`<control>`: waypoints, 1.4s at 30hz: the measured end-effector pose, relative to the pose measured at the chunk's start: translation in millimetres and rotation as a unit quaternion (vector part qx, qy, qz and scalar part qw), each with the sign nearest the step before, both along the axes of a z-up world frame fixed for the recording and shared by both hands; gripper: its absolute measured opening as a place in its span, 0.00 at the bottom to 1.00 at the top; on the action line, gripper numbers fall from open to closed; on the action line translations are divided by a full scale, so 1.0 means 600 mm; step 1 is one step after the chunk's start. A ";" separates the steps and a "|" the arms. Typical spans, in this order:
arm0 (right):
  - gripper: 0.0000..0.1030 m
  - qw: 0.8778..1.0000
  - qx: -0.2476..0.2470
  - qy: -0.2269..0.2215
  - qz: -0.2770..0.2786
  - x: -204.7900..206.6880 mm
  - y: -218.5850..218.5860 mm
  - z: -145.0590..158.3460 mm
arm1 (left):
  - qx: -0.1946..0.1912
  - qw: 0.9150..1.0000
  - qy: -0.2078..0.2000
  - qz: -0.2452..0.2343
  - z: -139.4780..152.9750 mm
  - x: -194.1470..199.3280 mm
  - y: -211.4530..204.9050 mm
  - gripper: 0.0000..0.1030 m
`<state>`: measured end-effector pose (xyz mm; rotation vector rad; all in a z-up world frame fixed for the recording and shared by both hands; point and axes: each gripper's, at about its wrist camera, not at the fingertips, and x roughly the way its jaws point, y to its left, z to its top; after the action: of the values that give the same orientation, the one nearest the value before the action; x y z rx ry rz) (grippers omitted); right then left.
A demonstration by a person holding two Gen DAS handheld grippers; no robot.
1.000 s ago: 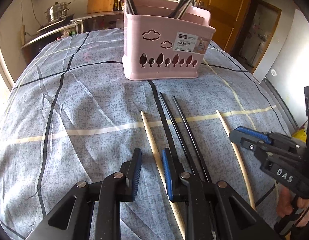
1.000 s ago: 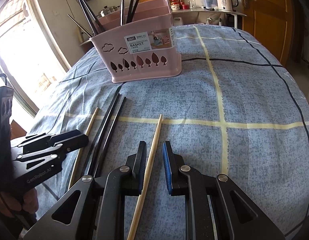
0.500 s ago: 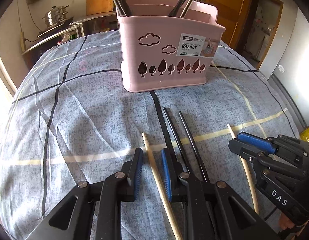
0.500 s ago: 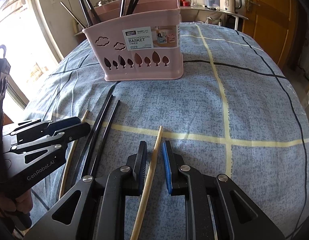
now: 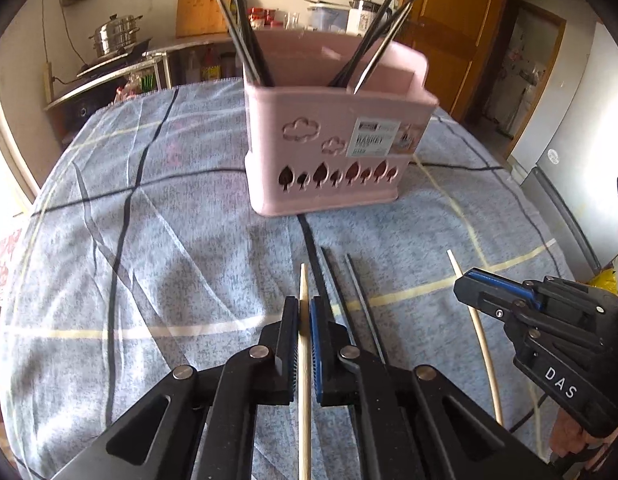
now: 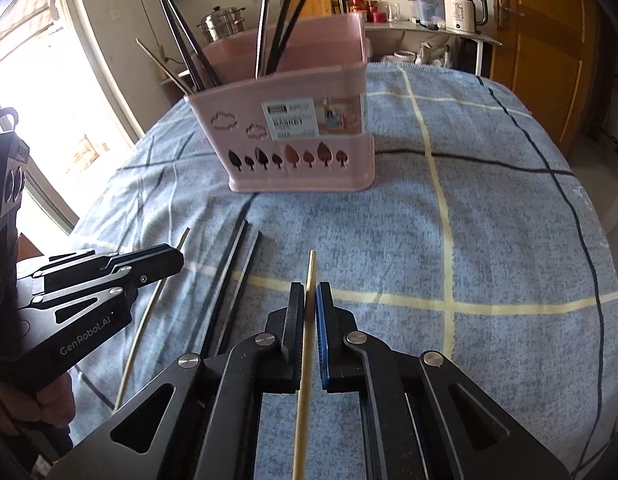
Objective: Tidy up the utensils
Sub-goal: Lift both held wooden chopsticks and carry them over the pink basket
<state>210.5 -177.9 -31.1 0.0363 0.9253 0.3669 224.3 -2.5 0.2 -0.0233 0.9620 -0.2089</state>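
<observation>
Left wrist view. The left claw sits at lower centre of the frame, closed on a pale wooden chopstick that runs between its blue-padded fingers and points up the frame. Just right of it, two black chopsticks lie side by side on the blue checked cloth covering the desk. At right of frame the right claw holds a second pale wooden chopstick. The pink plastic utensil basket stands at upper centre, with dark chopsticks upright in its compartments.

Right wrist view. The right claw at lower centre is clamped on its wooden chopstick, whose tip projects a little past the fingers. The left claw is at left of frame; its chopstick shows beneath it. The black pair lies between the two claws. The basket stands at upper centre, well apart from both claws.

Assessment. The step in hand appears to be lifting both wooden sticks for transfer to the basket. Recommend lifting straight up with a firm grip so neither stick pivots, keeping the left claw off the adjacent black pair, then tipping each stick upright over an open compartment before release.
</observation>
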 end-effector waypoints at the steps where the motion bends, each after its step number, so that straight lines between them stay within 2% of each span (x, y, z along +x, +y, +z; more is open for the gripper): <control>1: 0.06 1.000 0.005 -0.005 -0.001 0.000 -0.003 0.009 | -0.005 1.000 -0.007 -0.001 0.012 -0.001 0.001 0.05; 7: 0.06 0.999 0.026 -0.037 -0.004 0.006 -0.015 0.063 | -0.027 0.999 -0.046 -0.003 0.078 -0.004 0.017 0.05; 13: 0.06 0.997 0.044 -0.062 -0.007 0.011 -0.029 0.102 | -0.050 0.997 -0.066 -0.001 0.119 0.004 0.038 0.05; 20: 0.06 0.996 0.054 -0.075 -0.008 0.014 -0.037 0.119 | -0.056 0.996 -0.070 0.001 0.133 0.003 0.045 0.05; 33: 0.06 0.991 0.058 -0.121 -0.011 0.021 -0.048 0.178 | -0.046 0.993 -0.112 0.000 0.194 0.009 0.054 0.05; 42: 0.06 0.992 0.053 -0.114 -0.009 0.002 -0.047 0.164 | -0.045 0.994 -0.103 0.002 0.184 -0.008 0.061 0.05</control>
<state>211.8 -206.1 67.6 0.0979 0.6793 0.3940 219.7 34.4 110.8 -0.0858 0.7454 -0.2455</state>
